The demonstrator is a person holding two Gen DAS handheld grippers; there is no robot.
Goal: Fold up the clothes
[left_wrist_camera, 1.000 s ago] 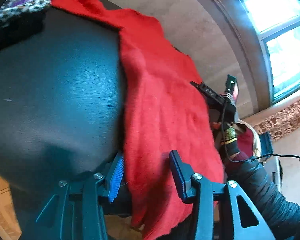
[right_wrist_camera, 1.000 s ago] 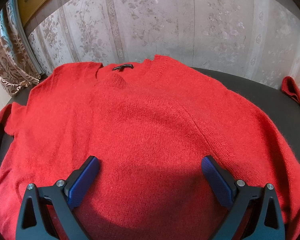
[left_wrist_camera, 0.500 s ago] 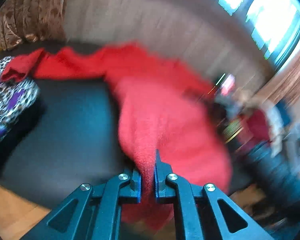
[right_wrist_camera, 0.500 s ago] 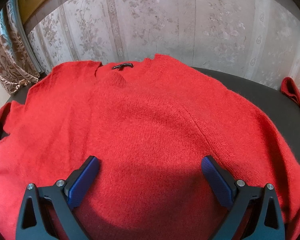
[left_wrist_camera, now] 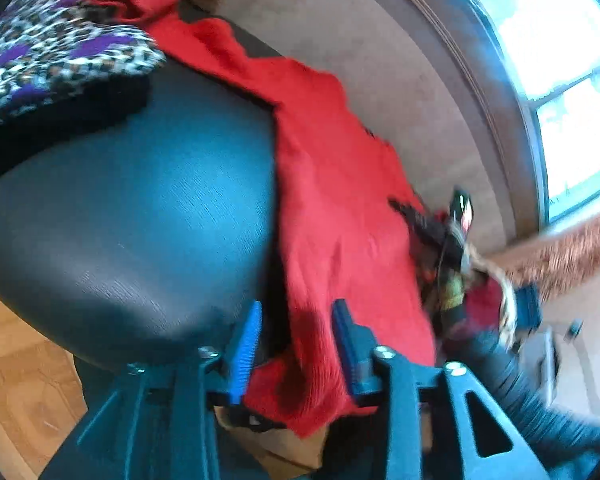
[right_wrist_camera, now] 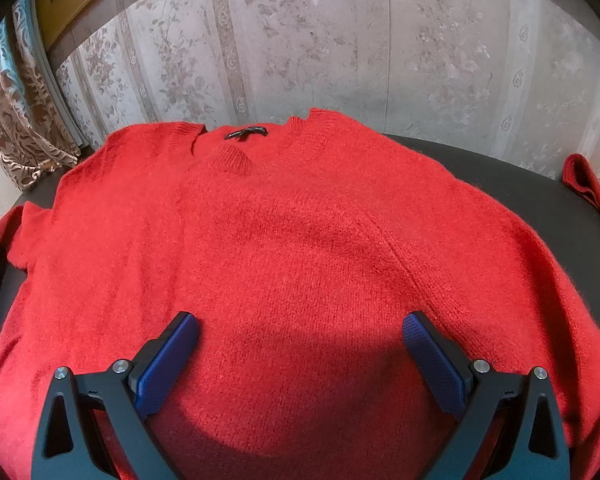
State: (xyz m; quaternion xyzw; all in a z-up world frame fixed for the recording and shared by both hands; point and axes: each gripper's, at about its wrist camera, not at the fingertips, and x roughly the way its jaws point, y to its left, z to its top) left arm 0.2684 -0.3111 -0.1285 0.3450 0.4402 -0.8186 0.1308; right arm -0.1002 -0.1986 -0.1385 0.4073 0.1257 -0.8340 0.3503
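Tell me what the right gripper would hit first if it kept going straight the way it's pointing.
The red sweater. The right gripper stands open, angled down over its front, so it would most likely press into the knit just ahead of the fingertips; how far above the cloth it sits is unclear.

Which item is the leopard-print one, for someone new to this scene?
Start at the dark round table and follow the red sweater to its far sleeve. Beside that lies the leopard-print garment, the only patterned fabric: spotted cream and brown with purple patches, on something black.

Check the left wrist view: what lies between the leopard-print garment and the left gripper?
Bare dark tabletop, in the left wrist view. The red sweater runs along its right side, its edge between the left gripper's opening jaws.
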